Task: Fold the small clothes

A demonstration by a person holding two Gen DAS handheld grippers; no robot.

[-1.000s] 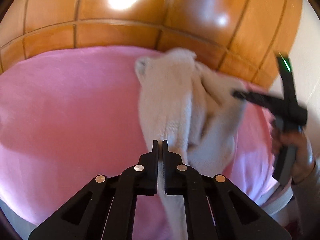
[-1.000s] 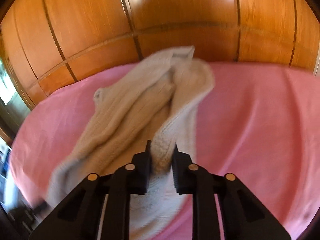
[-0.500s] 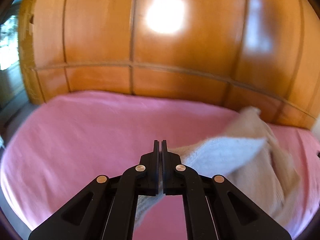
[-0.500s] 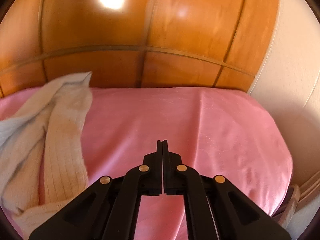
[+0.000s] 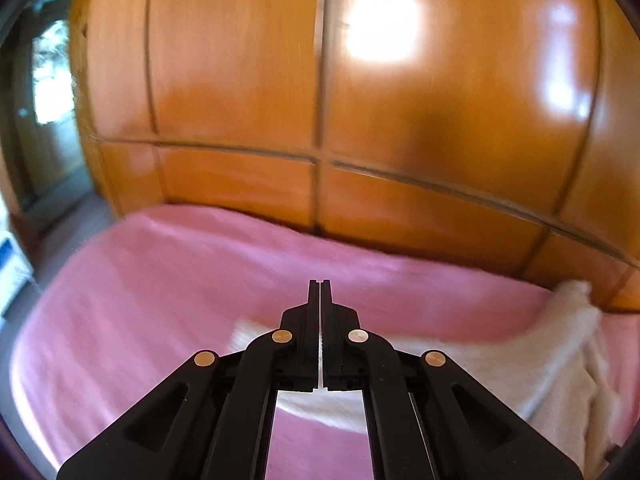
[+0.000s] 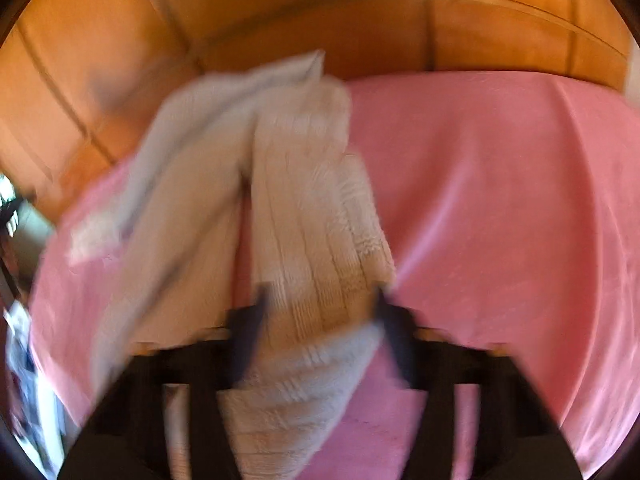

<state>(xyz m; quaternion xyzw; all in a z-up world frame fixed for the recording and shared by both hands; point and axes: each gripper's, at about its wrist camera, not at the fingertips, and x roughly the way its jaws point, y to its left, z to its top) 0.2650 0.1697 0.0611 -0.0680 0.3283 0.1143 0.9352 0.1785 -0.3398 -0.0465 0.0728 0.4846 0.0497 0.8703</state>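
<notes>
A cream knitted garment [image 6: 304,216] lies crumpled on the pink bed cover [image 6: 500,208]. My right gripper [image 6: 320,300] is open, its blurred fingers standing either side of a fold of the garment. In the left wrist view the garment [image 5: 520,364] stretches from under my left gripper [image 5: 320,292] to the right edge. The left gripper is shut, and a sliver of white cloth shows between its jaws, so it seems shut on an edge of the garment.
A glossy wooden wardrobe [image 5: 320,120] stands right behind the bed. The pink cover [image 5: 160,300] spreads bare to the left. A doorway [image 5: 44,100] and floor lie at the far left.
My right gripper has opened and swung back left over the garment. My left gripper has swung further left, pulling the garment's edge along; it stays shut.
</notes>
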